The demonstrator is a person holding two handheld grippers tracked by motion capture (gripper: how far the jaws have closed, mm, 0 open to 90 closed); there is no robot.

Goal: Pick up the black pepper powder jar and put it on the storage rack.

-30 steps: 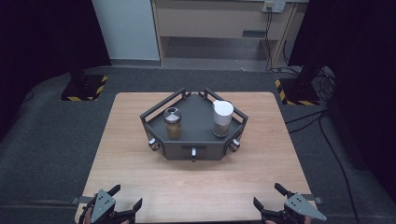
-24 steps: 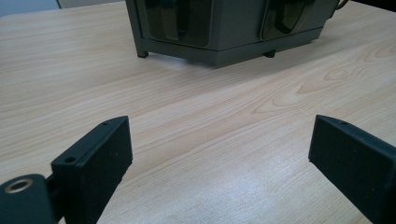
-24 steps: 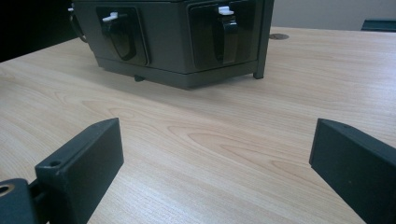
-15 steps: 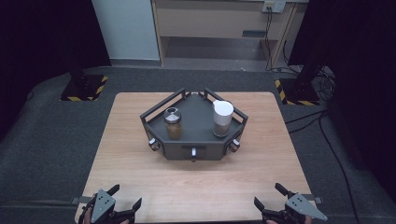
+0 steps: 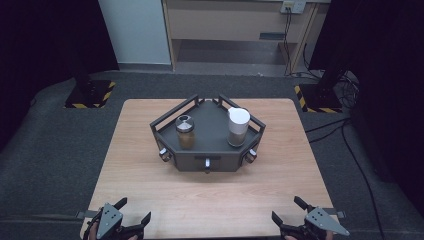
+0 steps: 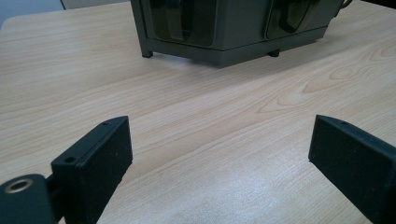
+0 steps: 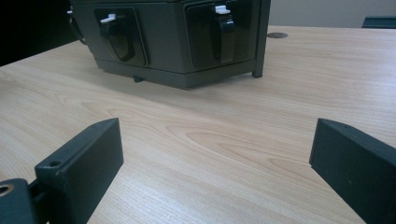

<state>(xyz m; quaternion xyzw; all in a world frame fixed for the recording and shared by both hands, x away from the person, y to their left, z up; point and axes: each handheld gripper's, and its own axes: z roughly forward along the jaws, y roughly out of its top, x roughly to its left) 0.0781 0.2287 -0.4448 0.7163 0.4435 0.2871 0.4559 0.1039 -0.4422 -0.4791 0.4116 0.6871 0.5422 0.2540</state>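
Both grippers, left gripper (image 5: 131,219) and right gripper (image 5: 289,217), sit at the table's (image 5: 150,180) near edge, jaws wide open and empty, probably staged before reaching. The jar (image 5: 185,132) and white cup (image 5: 238,127) stand on the dark tray (image 5: 210,115), well ahead of them.

Both claws, left (image 5: 134,212) and right (image 5: 288,210), gape near the stand (image 5: 207,150).

We hold the left gripper (image 5: 134,216) and the right gripper (image 5: 288,215) low at the near edge, fingers (image 6: 93,161) spread wide apart, gripping nothing.
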